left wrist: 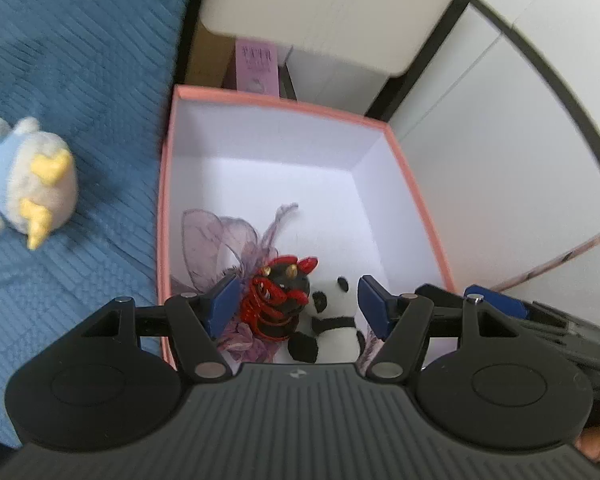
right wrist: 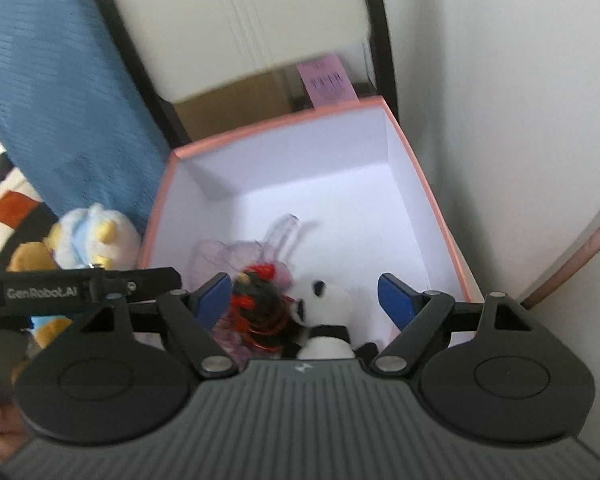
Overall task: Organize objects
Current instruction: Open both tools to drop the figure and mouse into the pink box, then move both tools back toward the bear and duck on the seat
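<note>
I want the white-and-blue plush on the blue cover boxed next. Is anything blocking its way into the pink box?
Nothing visible does. The white-and-blue plush lies beside the pink box, which is open-topped, with bare floor behind the panda and red-and-black toy.

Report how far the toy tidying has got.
Done: small panda plush, red-and-black horned figure and sheer purple organza pouch lie inside the pink-rimmed white box. In hand: nothing; both grippers open. Left: white-and-blue plush with yellow feet on the blue blanket.

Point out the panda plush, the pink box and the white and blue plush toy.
panda plush (left wrist: 338, 306): left wrist view, its white head.
pink box (left wrist: 284, 106): left wrist view, far rim.
white and blue plush toy (left wrist: 28, 184): left wrist view, its white body.
</note>
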`<state>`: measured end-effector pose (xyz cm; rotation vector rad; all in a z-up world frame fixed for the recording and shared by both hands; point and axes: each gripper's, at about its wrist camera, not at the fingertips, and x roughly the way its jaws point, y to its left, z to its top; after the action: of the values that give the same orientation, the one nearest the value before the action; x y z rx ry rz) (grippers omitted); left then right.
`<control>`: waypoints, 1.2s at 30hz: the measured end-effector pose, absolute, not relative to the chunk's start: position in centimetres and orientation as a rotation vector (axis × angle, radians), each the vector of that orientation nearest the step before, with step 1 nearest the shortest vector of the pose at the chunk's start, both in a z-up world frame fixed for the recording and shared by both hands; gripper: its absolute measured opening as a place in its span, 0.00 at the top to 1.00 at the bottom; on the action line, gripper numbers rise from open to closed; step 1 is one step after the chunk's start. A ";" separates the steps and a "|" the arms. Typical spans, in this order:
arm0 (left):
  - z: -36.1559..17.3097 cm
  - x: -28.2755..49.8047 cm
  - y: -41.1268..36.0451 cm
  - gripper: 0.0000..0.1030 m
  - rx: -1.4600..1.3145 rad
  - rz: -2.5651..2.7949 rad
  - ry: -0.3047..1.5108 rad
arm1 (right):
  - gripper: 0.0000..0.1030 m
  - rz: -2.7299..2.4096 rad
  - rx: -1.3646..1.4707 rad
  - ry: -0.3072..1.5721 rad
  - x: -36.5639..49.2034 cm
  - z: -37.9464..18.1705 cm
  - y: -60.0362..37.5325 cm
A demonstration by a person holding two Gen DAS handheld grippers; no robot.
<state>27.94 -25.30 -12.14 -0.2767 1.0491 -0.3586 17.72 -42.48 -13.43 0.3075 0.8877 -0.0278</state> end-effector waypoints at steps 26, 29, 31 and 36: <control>-0.1 13.1 -12.5 0.31 -0.272 -0.372 0.781 | 0.20 0.104 0.221 0.676 6.6 -2.8 -30.1; 0.2 11.7 -11.2 0.31 -0.256 -0.364 0.766 | 0.20 0.120 0.201 0.667 5.8 -2.8 -28.1; 0.3 10.6 -10.3 0.31 -0.230 -0.355 0.753 | 0.20 0.129 0.197 0.668 5.3 -2.9 -27.0; 0.2 8.2 -7.5 0.31 -0.249 -0.354 0.730 | 0.20 0.130 0.179 0.670 4.1 -3.3 -24.5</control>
<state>8.25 -7.55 0.20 -0.2491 0.7305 -0.3536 4.12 -24.54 -3.29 0.1787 0.6696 0.1301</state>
